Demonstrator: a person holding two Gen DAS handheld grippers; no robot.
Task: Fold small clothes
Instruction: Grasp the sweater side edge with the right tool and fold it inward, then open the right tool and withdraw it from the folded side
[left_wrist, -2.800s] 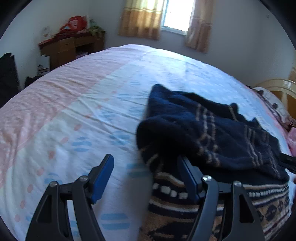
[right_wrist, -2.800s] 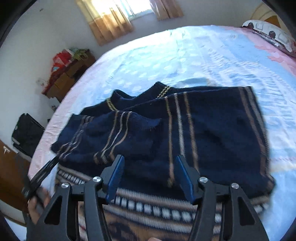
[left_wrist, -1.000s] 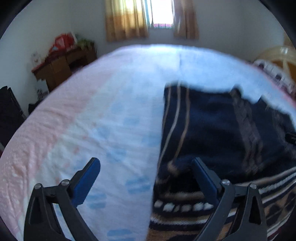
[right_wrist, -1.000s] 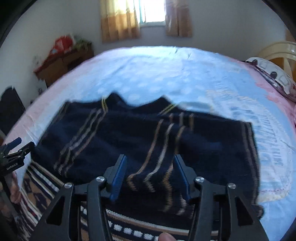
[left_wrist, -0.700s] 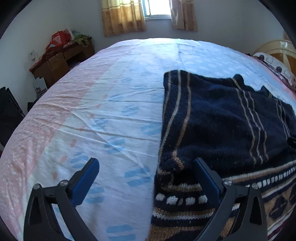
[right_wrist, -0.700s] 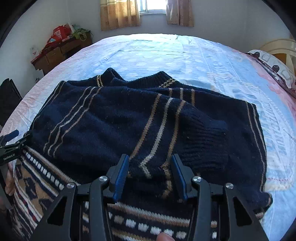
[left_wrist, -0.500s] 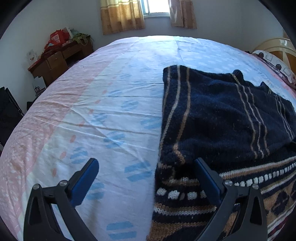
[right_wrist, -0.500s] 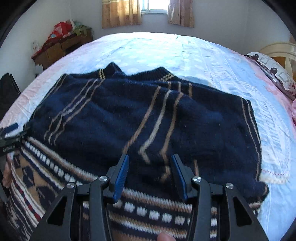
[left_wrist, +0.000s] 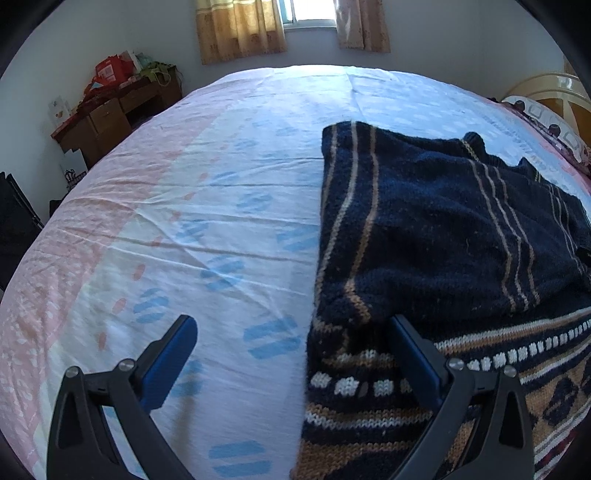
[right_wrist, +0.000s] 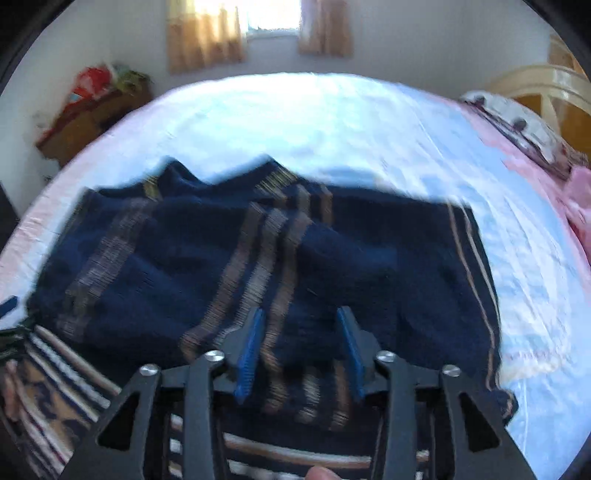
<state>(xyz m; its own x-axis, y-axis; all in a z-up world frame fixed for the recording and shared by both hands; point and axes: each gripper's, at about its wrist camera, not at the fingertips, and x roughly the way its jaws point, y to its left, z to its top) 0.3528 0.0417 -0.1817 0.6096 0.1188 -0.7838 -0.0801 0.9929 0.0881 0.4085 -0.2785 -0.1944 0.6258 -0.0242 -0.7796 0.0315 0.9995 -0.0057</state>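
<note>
1. Where the navy sweater (left_wrist: 436, 229) lies on the bed (left_wrist: 221, 192), it sits at the near right of the sheet in the left wrist view, its tan-striped sleeves already folded in across the body and its patterned hem band nearest the cameras.
2. Sweater, condition: a rough rectangle; the collar points to the far side and the left edge runs straight from near to far. The right wrist view is motion-blurred, so fine creases cannot be read.
3. Left gripper (left_wrist: 295, 339): jaws spread wide and released, holding nothing. The left finger is over bare sheet; the right finger is at the sweater's near left corner, against or just over the knit, and which cannot be told.
4. Right gripper (right_wrist: 301, 343): jaws partly apart, over the middle of the sweater near the cuff of a folded sleeve; knit shows between the fingers, yet whether they pinch it cannot be told through the blur.
5. Progress, judged: sleeve folds appear done; the lengthwise fold, bringing hem and collar together, appears still to come, so the task seems about halfway.
6. Surroundings: wooden desk (left_wrist: 110, 114) with clutter at far left, curtained window (left_wrist: 310, 18) on the far wall, pillow (left_wrist: 546, 118) at far right.
</note>
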